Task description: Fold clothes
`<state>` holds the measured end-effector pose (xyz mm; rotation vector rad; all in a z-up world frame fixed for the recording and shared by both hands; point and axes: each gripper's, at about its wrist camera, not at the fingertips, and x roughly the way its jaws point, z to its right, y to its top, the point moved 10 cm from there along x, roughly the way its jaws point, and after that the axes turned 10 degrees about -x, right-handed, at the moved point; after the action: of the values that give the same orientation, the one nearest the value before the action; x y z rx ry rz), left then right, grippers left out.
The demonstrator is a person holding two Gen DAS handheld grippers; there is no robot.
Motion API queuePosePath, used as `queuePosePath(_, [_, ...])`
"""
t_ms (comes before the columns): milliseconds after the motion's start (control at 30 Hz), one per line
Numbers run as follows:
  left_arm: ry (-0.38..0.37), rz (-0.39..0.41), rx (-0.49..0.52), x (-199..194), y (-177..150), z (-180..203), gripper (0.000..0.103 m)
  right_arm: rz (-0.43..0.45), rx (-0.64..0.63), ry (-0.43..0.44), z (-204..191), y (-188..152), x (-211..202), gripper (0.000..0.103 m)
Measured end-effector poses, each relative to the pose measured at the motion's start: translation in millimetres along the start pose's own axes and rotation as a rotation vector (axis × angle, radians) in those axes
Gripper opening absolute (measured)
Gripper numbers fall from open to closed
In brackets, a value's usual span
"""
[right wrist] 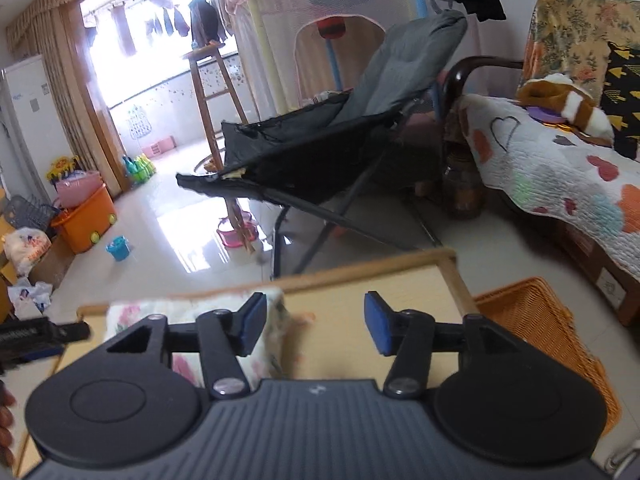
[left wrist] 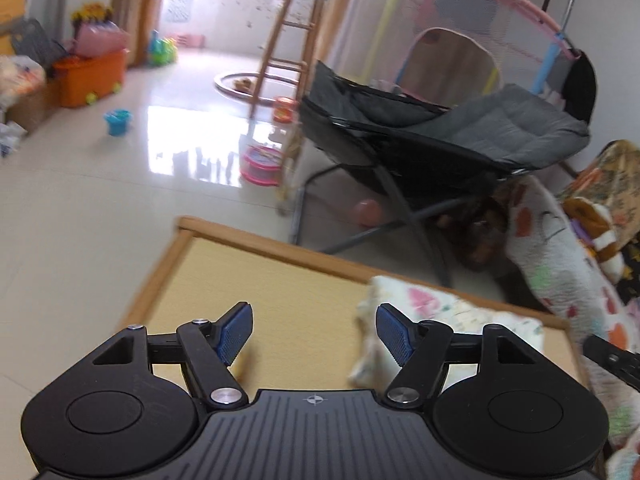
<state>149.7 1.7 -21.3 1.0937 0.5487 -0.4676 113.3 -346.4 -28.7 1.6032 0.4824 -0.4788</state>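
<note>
A folded white cloth with a pastel print point(left wrist: 448, 324) lies on a low wooden table point(left wrist: 288, 280), near its far edge. My left gripper point(left wrist: 314, 330) is open and empty above the table, with the cloth just right of its right finger. In the right wrist view the same cloth point(right wrist: 188, 320) lies behind the left finger, and my right gripper point(right wrist: 314, 324) is open and empty over bare tabletop point(right wrist: 340, 320). The other gripper shows at each view's edge point(left wrist: 612, 360) point(right wrist: 36, 336).
A grey folding lounge chair point(left wrist: 440, 136) stands just beyond the table. A sofa with a heart-print quilt point(right wrist: 560, 160) is at the right, with an orange wicker basket point(right wrist: 548, 332) beside the table. Toys, an orange bin point(right wrist: 88, 216) and a wooden stool point(right wrist: 216, 92) stand on the shiny floor.
</note>
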Motion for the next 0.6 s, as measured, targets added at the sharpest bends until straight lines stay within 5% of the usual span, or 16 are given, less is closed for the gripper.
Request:
queuePosePath(200, [0.024, -0.032, 0.093, -25, -34, -10, 0.072, -0.072, -0.057, -0.025, -5, -46, -7, 0.057])
queuePosePath(600, [0.018, -0.029, 0.175, -30, -68, -19, 0.079, -0.088, -0.133, -0.071, -16, -67, -7, 0.066])
